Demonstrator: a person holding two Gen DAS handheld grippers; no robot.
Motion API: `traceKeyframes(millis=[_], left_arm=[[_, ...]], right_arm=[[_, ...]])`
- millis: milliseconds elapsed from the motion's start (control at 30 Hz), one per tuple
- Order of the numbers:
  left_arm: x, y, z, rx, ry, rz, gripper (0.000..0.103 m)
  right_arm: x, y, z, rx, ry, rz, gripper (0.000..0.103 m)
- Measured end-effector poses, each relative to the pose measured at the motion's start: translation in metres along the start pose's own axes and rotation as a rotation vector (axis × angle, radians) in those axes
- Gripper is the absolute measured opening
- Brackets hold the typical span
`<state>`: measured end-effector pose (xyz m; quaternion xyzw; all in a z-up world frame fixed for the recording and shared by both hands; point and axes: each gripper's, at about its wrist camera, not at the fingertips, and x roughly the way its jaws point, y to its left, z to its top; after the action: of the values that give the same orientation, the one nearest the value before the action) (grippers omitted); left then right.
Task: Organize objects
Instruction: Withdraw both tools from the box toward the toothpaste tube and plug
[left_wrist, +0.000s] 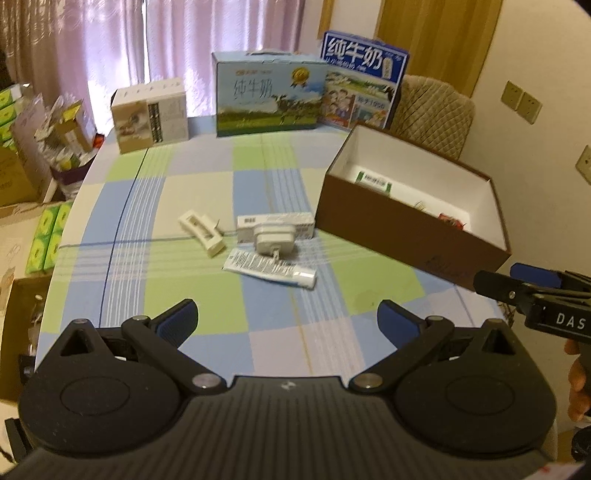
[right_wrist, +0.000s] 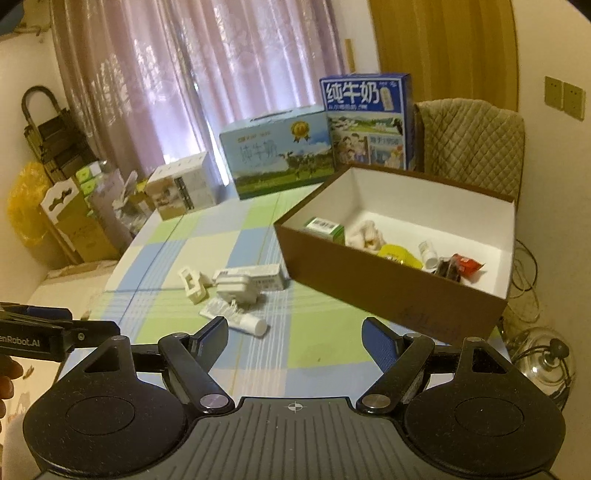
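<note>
a: where's the left gripper (left_wrist: 286, 319)?
b: bottom centre of the left wrist view, over the checked tablecloth (left_wrist: 207, 280), its blue-padded fingers (left_wrist: 177, 321) spread wide with nothing between them.

a: and the right gripper (right_wrist: 295, 339)?
b: same story in the right wrist view, fingers wide apart and empty. it also pokes in at the right edge of the left wrist view, with a bit of a hand behind it.

a: what's left loose on the table?
b: a small cluster mid-frame: a white plastic clip (left_wrist: 202, 232) on the left, a long white carton (left_wrist: 275, 226) lying flat, a white plug adapter (left_wrist: 272, 242) right in front of the carton, and a tube (left_wrist: 269, 268) lying just below the adapter.

a: and the box?
b: the brown box (right_wrist: 388, 288) with a white inside sits at centre right of the right wrist view, open. inside it are a green-and-white carton (right_wrist: 325, 228), something pale and lumpy, a yellow item (right_wrist: 399, 255), a small white bottle (right_wrist: 428, 254) and a red packet (right_wrist: 463, 266).

a: background?
b: two milk cartons (left_wrist: 266, 96) and a smaller pale box (left_wrist: 151, 114) stand along the far edge, upper middle.
</note>
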<state>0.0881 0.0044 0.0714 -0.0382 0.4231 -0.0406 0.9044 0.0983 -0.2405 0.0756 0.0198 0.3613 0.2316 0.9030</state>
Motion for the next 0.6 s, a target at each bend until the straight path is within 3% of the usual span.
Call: traceKeyframes(millis=[600], left_arm=[[0.036, 0.022, -0.016, -0.049, 0.075, 0.070, 0.102]], right_arm=[[0.058, 0.027, -0.019, -0.047, 0.122, 0.053, 0.077]])
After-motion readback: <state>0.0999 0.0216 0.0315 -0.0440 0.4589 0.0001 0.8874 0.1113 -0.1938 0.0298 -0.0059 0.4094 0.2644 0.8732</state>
